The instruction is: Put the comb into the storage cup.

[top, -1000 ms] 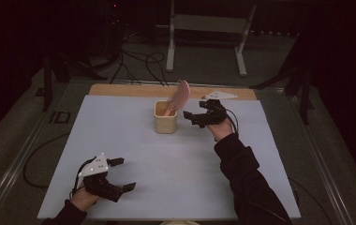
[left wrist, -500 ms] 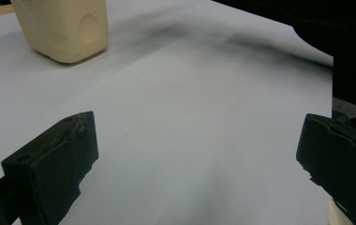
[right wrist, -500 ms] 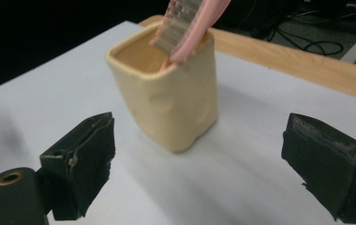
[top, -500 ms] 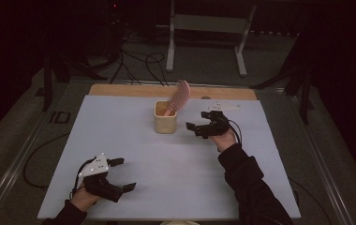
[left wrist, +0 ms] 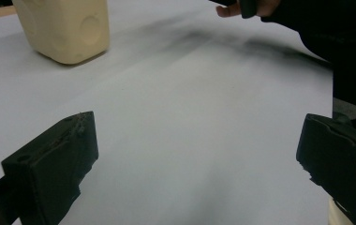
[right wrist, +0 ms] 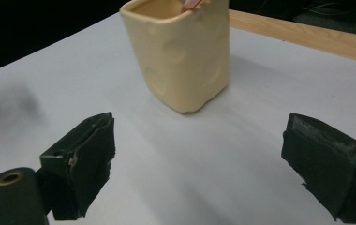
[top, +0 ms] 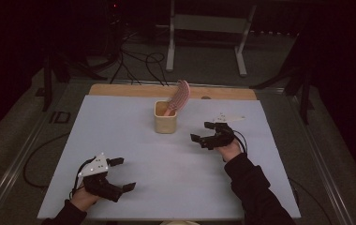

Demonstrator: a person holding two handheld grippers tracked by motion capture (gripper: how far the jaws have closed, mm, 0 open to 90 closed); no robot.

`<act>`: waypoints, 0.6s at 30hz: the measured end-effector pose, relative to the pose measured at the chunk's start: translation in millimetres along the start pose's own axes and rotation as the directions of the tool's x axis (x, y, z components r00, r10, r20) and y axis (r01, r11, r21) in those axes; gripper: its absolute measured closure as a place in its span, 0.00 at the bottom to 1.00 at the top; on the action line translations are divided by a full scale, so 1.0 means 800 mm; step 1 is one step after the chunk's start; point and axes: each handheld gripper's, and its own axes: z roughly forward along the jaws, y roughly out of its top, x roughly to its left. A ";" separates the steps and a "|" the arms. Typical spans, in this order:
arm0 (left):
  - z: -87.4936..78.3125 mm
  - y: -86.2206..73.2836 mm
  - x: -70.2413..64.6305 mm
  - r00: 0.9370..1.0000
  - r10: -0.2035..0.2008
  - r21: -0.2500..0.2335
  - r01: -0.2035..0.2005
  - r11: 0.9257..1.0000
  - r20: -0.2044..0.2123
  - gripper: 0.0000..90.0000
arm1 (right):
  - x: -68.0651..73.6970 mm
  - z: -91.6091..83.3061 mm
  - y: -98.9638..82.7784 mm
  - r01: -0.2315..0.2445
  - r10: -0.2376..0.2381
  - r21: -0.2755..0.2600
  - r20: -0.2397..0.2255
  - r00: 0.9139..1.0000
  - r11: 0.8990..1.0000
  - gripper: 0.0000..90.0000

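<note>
Cream cup (top: 165,123) holds brush (top: 180,95); right gripper (top: 203,133) (jaws wide, empty) beside it, placing apparently done; retreat next.

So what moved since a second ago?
The right gripper pulled back from beside the cream cup toward the person, with its jaws open and empty. The pink brush stayed leaning in the cup, and the left gripper stayed open near the table's front edge.
</note>
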 end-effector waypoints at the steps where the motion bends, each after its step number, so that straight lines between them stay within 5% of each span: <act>1: 0.000 0.000 0.000 1.000 0.000 0.000 0.000 1.000 0.000 0.00 | 0.001 -0.002 -0.003 0.002 -0.002 0.000 -0.003 1.000 1.000 0.11; 18: 0.001 0.000 0.000 1.000 -0.004 0.002 0.004 1.000 -0.001 0.00 | 0.022 -0.029 -0.049 0.024 -0.024 0.022 -0.038 0.999 0.999 0.11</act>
